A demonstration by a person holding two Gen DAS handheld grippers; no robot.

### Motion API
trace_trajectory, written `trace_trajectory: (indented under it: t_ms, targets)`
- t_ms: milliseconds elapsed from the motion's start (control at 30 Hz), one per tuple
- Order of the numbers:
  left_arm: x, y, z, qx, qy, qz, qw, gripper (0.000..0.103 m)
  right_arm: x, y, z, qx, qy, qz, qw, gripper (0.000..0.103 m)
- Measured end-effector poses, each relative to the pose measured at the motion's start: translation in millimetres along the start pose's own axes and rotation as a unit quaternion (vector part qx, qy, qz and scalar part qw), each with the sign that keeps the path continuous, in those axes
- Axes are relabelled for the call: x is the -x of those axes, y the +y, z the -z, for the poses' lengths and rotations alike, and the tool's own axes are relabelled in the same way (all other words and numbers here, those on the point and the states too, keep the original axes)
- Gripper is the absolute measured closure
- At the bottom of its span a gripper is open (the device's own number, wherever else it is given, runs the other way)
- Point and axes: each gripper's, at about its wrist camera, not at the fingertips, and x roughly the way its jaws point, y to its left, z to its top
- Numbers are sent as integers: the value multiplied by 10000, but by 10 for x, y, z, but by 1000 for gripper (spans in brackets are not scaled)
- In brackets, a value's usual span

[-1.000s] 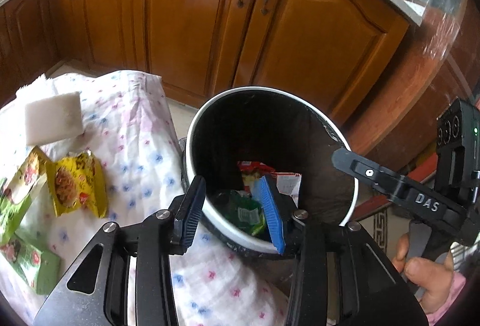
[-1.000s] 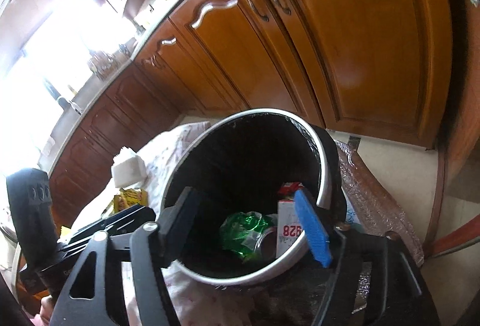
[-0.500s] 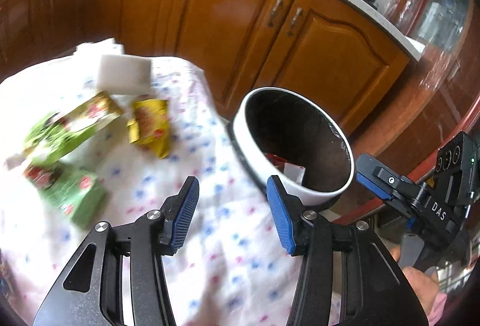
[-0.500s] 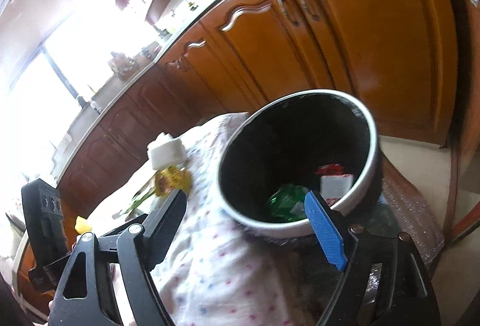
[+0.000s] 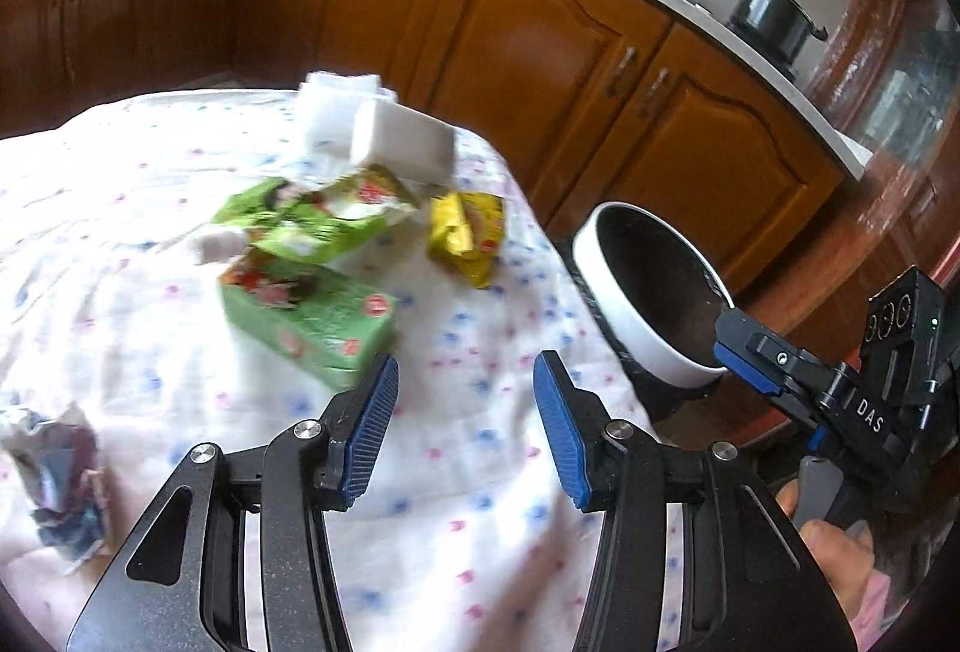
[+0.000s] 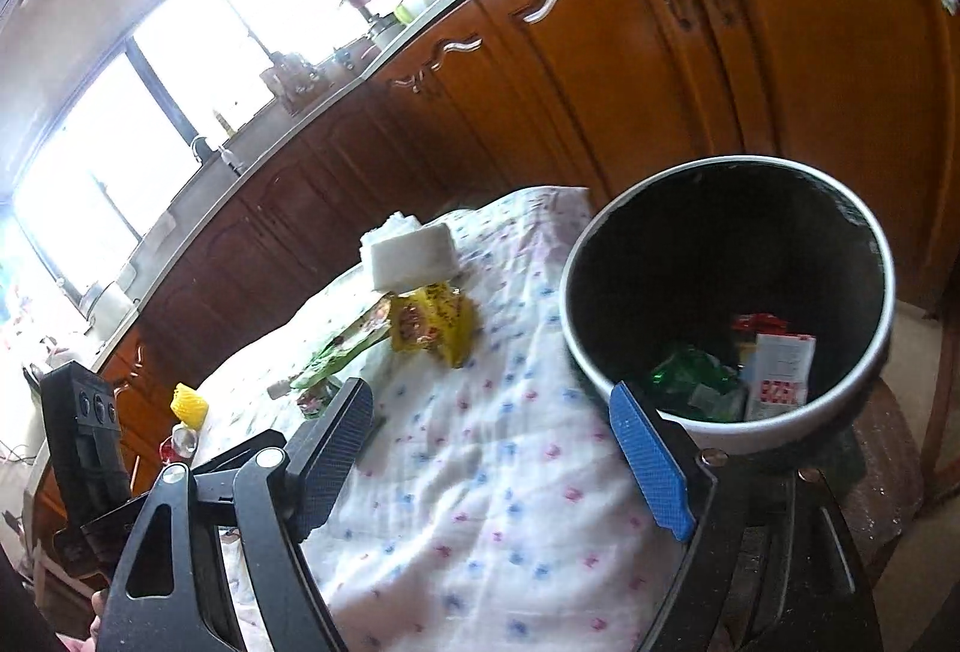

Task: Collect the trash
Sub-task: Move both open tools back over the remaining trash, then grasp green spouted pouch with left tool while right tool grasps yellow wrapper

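Trash on table (image 5: 150,244) with crinkled white cloth, pink and blue specks. Left to right: crumpled bluish wrapper (image 5: 57,478); glossy green cartons (image 5: 306,316), print blurred; white foam block (image 5: 402,142); crinkled yellow packet (image 5: 465,235). Round bin (image 6: 726,292), white rim, black inside, beside table edge, holds green foil, white box with red print. Left gripper (image 5: 465,427): blue ribbed jaws half apart, empty. Right gripper (image 6: 492,457): jaws wide, empty; casing reads "DAS".
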Motion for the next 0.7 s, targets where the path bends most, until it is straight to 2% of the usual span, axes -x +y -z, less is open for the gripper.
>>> trace_trajectory:
  t_ms: [267,700]
  targets:
    - [124,304,-23,198,-88,-175,9996,56,-182,193,-4,166,158,-119,9997,20]
    - [179,486,-229,203,-199,-307,9991,56,-519,302,-125,298,379,-251,9985,20]
